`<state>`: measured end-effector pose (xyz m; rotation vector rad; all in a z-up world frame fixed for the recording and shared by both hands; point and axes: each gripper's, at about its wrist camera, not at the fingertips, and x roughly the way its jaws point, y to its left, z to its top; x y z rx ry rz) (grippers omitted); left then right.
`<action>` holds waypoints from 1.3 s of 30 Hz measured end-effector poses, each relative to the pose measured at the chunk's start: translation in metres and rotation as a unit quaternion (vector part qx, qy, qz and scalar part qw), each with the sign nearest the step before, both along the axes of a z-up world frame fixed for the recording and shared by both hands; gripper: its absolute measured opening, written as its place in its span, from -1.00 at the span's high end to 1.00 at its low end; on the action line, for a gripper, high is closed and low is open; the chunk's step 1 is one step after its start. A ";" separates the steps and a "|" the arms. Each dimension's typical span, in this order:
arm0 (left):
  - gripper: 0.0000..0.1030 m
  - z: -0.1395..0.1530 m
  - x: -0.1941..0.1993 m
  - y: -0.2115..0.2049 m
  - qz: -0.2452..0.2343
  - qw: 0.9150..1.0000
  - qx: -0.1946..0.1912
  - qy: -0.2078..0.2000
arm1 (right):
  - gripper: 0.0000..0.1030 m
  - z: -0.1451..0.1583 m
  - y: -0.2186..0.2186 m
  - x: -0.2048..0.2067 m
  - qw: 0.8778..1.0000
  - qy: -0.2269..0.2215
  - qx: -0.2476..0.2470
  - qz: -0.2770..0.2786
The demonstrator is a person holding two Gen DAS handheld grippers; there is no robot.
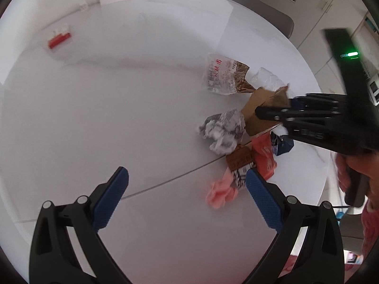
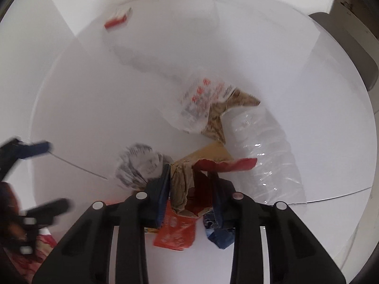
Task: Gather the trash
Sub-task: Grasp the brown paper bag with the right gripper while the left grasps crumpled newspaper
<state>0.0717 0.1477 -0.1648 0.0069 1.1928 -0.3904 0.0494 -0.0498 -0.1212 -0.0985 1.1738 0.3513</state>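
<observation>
Right gripper [image 2: 190, 187] clamped on torn brown cardboard scrap [image 2: 182, 179] amid trash pile at right of white round table [image 1: 94, 108]. Left gripper [image 1: 187, 182] wide open, empty, near pink crumpled wrapper [image 1: 219, 193]. Risk: flimsy scrap tearing or dragging neighbouring orange sachet [image 2: 176, 230] off near edge.

The white table [image 1: 118, 118] looks smooth with a soft sheen. At centre right lie crumpled printed paper [image 1: 222, 131], matt torn brown cardboard [image 1: 258, 116], a glossy clear plastic bag [image 2: 267, 149] and a shiny orange foil wrapper [image 2: 176, 232]. The left gripper's pads [image 1: 111, 196] are knurled blue rubber on matt black plastic.
</observation>
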 end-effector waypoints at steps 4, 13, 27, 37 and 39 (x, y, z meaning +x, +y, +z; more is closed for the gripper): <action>-0.84 -0.016 0.023 -0.015 -0.013 0.999 -0.027 0.026 | 0.39 0.028 -0.014 -0.003 0.998 -0.021 0.046 -0.038; -0.52 -0.047 0.060 -0.063 -0.021 0.998 -0.023 0.056 | 0.39 0.092 -0.070 -0.046 0.981 -0.091 0.104 -0.134; 0.00 -0.034 0.057 -0.082 -0.022 0.999 -0.011 0.034 | 0.38 0.075 -0.174 -0.148 0.953 -0.087 0.086 -0.278; 0.00 0.046 -0.002 -0.097 -0.068 0.997 -0.011 -0.019 | 0.36 -0.049 -0.253 -0.234 0.913 0.021 0.063 -0.403; 0.00 0.054 -0.019 -0.114 -0.095 0.995 -0.013 -0.023 | 0.28 -0.077 -0.260 -0.242 0.906 0.047 0.069 -0.416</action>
